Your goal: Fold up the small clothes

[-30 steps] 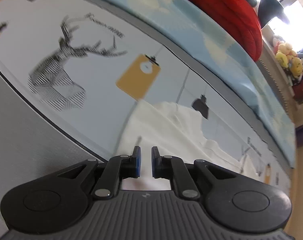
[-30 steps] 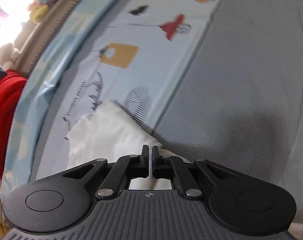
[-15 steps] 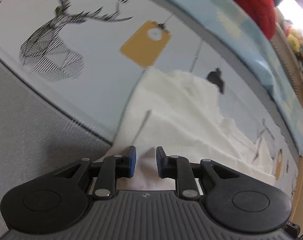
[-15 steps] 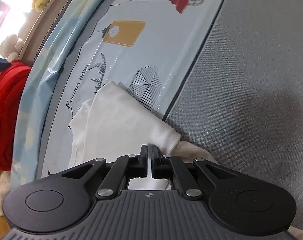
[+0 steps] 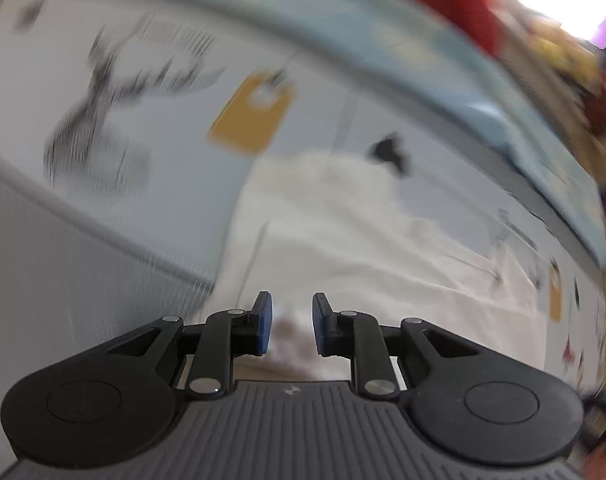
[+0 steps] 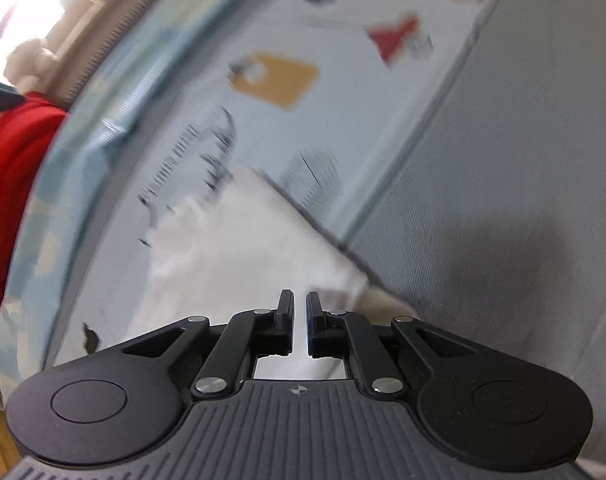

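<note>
1. A bed's printed sheet (image 5: 175, 208), pale blue with a line-drawn stag, mustard tags and small dark lamp motifs, fills most of both wrist views, all of it smeared by motion blur.
2. A grey textured cover (image 6: 503, 184) borders the printed sheet, taking the right side of the right wrist view and the lower left of the left wrist view.
3. A light blue cloud-patterned strip (image 5: 443, 56) runs along the far edge of the bed, with a red knitted mass (image 6: 15, 184) beyond it and soft toys blurred near a bright window.
4. The small white garment (image 5: 343, 248) lies flat on the printed sheet, its near corner reaching onto the grey cover; the same garment (image 6: 239, 248) appears folded in the right wrist view, with a straight edge running diagonally along the sheet's border.
5. The left gripper (image 5: 287, 324) points steeply down over the garment's near edge, its blue-padded fingers apart with a clear gap and no cloth pinched between them.
6. The right gripper (image 6: 299, 326) points down at the garment's near corner; its jaws are opening, a narrow slit showing between them with white cloth visible behind, and whether any fabric sits in the slit cannot be told.
</note>
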`<action>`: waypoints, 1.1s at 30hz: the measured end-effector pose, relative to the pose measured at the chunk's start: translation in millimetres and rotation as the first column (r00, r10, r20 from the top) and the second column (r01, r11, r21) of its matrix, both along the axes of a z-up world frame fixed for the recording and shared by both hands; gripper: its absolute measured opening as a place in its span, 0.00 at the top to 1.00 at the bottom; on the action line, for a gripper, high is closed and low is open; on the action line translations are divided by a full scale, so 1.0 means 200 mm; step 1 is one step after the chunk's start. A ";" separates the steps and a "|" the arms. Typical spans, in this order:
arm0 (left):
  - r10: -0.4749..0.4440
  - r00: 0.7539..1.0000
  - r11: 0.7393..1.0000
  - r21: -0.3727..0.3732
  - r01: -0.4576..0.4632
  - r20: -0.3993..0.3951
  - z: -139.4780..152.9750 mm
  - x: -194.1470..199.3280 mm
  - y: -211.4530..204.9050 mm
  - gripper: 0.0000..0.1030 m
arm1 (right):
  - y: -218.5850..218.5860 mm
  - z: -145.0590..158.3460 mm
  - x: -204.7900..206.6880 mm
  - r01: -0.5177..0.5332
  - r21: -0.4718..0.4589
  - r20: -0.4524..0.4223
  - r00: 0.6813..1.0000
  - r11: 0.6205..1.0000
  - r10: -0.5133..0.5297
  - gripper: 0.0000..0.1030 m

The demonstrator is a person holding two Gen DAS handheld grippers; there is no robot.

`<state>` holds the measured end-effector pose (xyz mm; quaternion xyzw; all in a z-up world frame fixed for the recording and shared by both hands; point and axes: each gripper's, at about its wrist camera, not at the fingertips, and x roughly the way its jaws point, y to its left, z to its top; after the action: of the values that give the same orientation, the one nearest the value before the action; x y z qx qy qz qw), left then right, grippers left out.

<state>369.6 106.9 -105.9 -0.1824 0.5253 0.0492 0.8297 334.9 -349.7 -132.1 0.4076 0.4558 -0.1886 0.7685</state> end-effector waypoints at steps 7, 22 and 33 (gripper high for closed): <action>-0.148 0.968 0.988 0.079 0.134 0.204 0.51 -0.44 -0.05 0.78 | -0.01 0.50 -0.28 -0.040 -0.198 0.198 0.977 0.979 0.080 0.94; -0.302 0.921 0.953 0.112 0.282 0.247 0.22 -1.63 -0.04 0.81 | -0.18 0.47 -1.47 -0.318 -0.400 0.239 0.869 0.860 0.432 0.78; -0.177 0.978 0.984 0.004 0.177 0.108 -0.05 -1.54 0.13 0.80 | -0.17 0.14 -1.48 -0.345 -0.315 0.128 0.907 0.884 0.400 0.79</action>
<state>60.8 133.0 -115.4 -0.1395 0.4941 -0.0360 0.8574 39.7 -383.5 -104.0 0.2130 0.4186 -0.0608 0.8807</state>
